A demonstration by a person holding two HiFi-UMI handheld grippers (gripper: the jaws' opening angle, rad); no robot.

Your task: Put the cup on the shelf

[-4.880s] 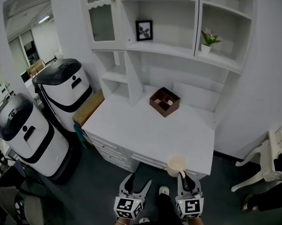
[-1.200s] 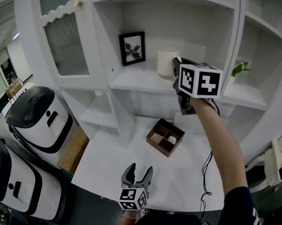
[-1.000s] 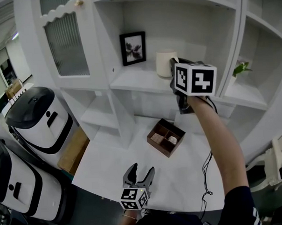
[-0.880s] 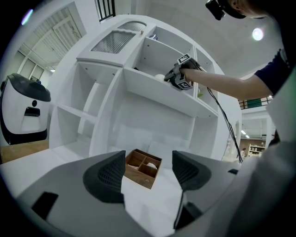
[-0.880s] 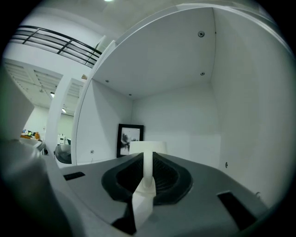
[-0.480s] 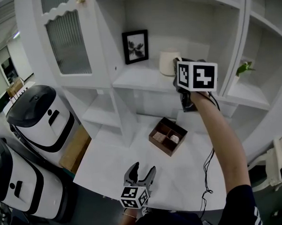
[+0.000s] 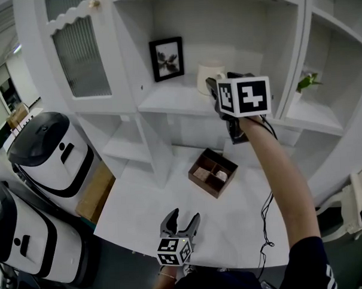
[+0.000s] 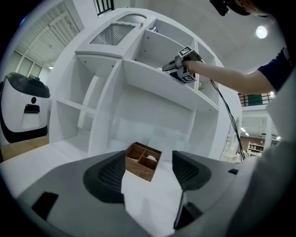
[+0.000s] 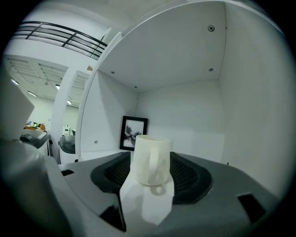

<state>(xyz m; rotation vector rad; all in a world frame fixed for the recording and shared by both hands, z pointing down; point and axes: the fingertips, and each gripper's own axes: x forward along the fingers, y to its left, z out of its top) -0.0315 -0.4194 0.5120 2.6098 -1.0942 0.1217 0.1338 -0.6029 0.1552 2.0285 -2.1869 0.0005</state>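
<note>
The cream cup (image 9: pixel 151 159) stands upright on the white middle shelf (image 7: pixel 173 102), handle turned toward my right gripper's camera. My right gripper (image 9: pixel 151 172) reaches onto that shelf with the cup between its jaws; the jaws are opening and the pads (image 9: pixel 190 176) sit just off the cup's sides. In the head view the cup (image 7: pixel 208 74) shows beside the right gripper (image 7: pixel 213 87). My left gripper (image 7: pixel 179 220) hangs open and empty low over the desk's front edge.
A black picture frame (image 7: pixel 166 59) stands left of the cup on the same shelf. A brown divided box (image 7: pixel 213 172) lies on the desk (image 7: pixel 165 201). A small potted plant (image 7: pixel 307 84) sits on the right shelf. Two white-and-black machines (image 7: pixel 55 146) stand at the left.
The cup has gone from the desk's front edge up onto the shelf. Over the last second my right gripper has stayed at the cup; the left has barely moved.
</note>
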